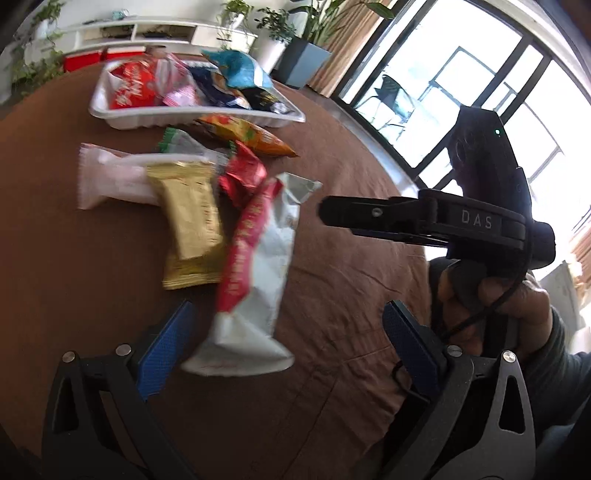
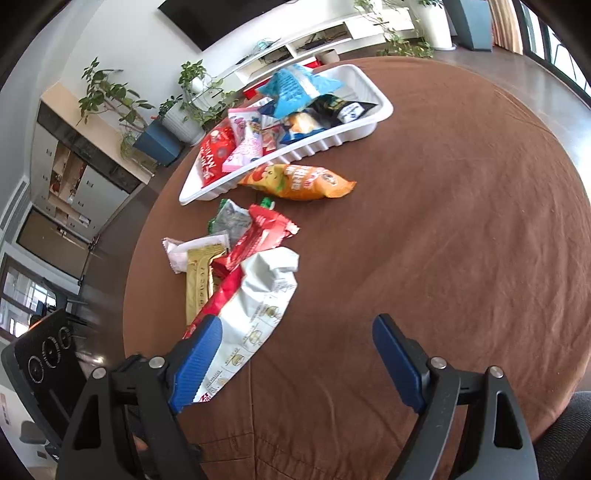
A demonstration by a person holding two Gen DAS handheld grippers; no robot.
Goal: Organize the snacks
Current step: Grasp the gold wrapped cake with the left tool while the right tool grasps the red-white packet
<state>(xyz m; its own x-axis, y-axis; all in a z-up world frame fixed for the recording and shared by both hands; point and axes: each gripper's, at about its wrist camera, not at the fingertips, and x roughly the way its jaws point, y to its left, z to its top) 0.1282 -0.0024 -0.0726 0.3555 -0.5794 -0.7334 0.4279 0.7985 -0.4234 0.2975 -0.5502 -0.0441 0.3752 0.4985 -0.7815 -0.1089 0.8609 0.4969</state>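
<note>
Loose snacks lie in a heap on the brown tablecloth: a white-and-red packet, a gold bar, a red packet, a pale pink packet and an orange bag. Behind them a white tray holds several snack bags. My left gripper is open, and the white-and-red packet's near end lies between its pads, untouched. My right gripper is open and holds nothing; its left pad hangs over that same packet.
The round table's edge curves past on the window side. Potted plants and a low white shelf stand beyond the table. A hand holds the right gripper. Bare cloth stretches right of the heap.
</note>
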